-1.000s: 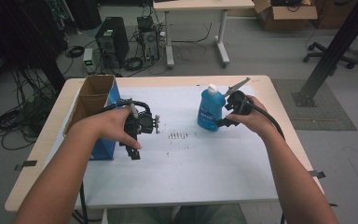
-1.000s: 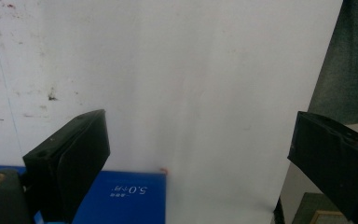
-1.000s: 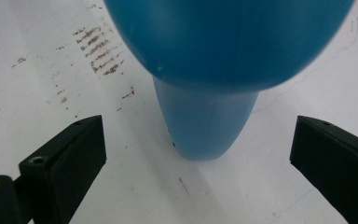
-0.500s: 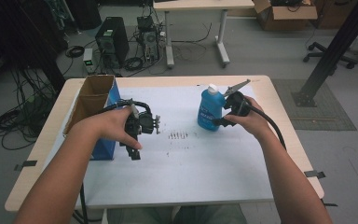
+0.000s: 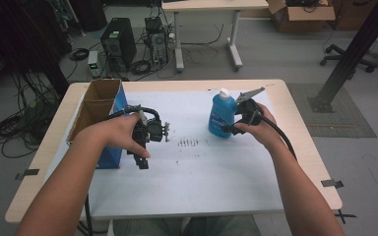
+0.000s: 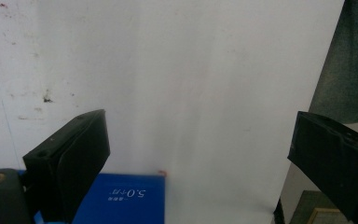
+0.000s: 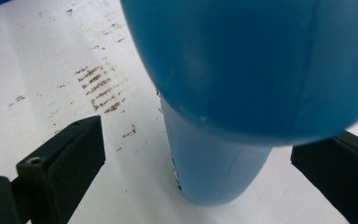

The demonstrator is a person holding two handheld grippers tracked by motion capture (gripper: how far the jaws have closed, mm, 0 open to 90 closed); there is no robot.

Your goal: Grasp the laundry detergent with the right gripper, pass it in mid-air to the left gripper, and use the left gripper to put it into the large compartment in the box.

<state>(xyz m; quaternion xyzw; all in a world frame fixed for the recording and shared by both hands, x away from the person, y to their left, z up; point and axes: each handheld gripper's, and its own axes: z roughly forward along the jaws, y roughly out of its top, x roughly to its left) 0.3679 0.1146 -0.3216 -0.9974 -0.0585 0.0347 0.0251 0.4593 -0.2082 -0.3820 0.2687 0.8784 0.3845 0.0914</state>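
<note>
Starting at the left, the left gripper (image 5: 145,142) is hanging over the white sheet on the bench (image 5: 300,147), just beside the box (image 5: 98,105). Its jaws are standing wide apart with nothing between them: in the left gripper view only bare white sheet is lying in the gap, and the blue side of the box (image 6: 121,198) is showing low down by the left jaw. This gripper is playing no part in the grasp for now and is sitting well apart from the bottle.

Moving right past the dark scuff marks (image 5: 187,143), the bottle (image 5: 222,115) is standing upright on the sheet, its white cap on top, so its long axis is running straight up from the bench. The right gripper (image 5: 234,129) is reaching it from the right, low at its base. In the right gripper view the bottle (image 7: 223,140) is rising squarely between the two jaws, close in front of the camera, with open space showing between it and the left jaw; the right jaw is partly hidden behind the bulging body, so contact on that side cannot be told. These jaws are spread and not yet clamping. The right hand is plainly the nearer one, and closing across the upright body looks like the coming move.
</note>
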